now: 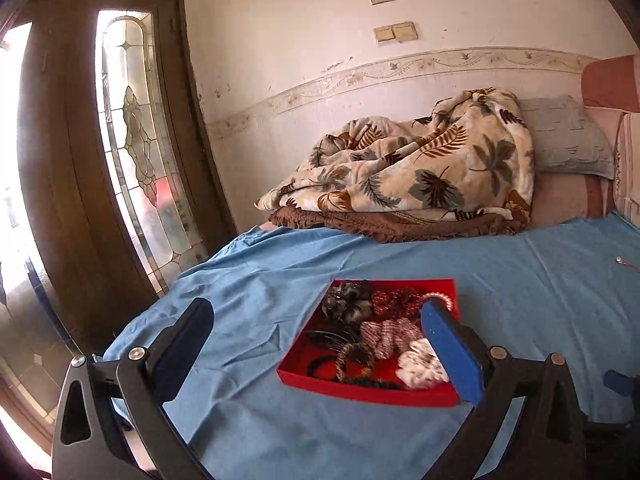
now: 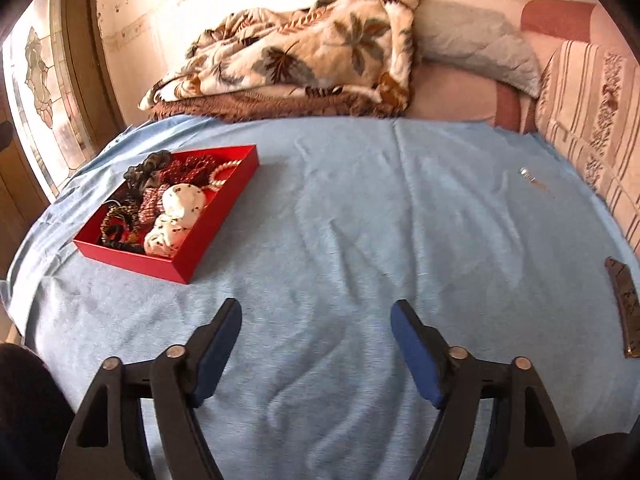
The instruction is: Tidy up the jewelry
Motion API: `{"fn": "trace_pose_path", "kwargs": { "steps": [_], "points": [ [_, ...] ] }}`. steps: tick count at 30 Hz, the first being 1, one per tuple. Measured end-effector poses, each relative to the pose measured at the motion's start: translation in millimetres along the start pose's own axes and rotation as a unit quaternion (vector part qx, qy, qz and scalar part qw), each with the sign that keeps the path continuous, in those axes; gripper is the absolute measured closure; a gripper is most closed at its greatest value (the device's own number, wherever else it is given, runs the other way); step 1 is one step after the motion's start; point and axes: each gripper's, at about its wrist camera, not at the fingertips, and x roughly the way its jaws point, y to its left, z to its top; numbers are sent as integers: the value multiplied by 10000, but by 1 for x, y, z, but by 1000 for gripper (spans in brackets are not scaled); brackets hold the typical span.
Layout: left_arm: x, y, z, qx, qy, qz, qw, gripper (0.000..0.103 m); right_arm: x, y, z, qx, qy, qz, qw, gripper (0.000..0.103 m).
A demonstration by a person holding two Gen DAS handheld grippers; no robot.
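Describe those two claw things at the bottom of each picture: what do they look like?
Both the left gripper and the right gripper look alike: two black angular arms with triangular cut-outs and round silver pivot bolts, ending in flat fingers faced with blue foam-like pads. No cables or markings show.

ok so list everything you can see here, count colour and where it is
red tray: one, red, on the blue cloth, left of centre in the right wrist view
hair ties and scrunchies: a heap, exact count unclear, white, red, dark and patterned, inside the tray
blue cloth: one, light blue, spread over the surface
small jewelry piece: one, silvery, loose on the cloth at far right
dark flat item: one, brown-black, right edge of the cloth, kind unclear
leaf blanket: one, cream with leaf print, bunched behind the cloth
pillow: one, grey, beside the blanket
door: one, brown with patterned glass, left
left gripper: open, near the tray
right gripper: open, over bare cloth
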Motion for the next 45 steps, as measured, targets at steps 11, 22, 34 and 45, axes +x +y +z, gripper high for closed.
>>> {"fn": "trace_pose_path", "kwargs": {
  "steps": [11, 22, 34, 45],
  "points": [
    [-16, -20, -7, -358, 490, -767, 9952, 0, -6, -17, -4, 164, -160, 171, 9996, 21],
    [-27, 15, -2, -849, 476, -846, 9916, 0, -12, -9, -8, -21, -278, 10, 9996, 20],
    [-18, 15, -19, -739, 790, -817, 9908, 0, -14, 9, -15, -390, -220, -86, 9990, 20],
    [-1, 10, -35, -820, 1318, -1153, 9811, 0, -29, 10, 8, -320, -231, 10, 9992, 17]
  ]
}}
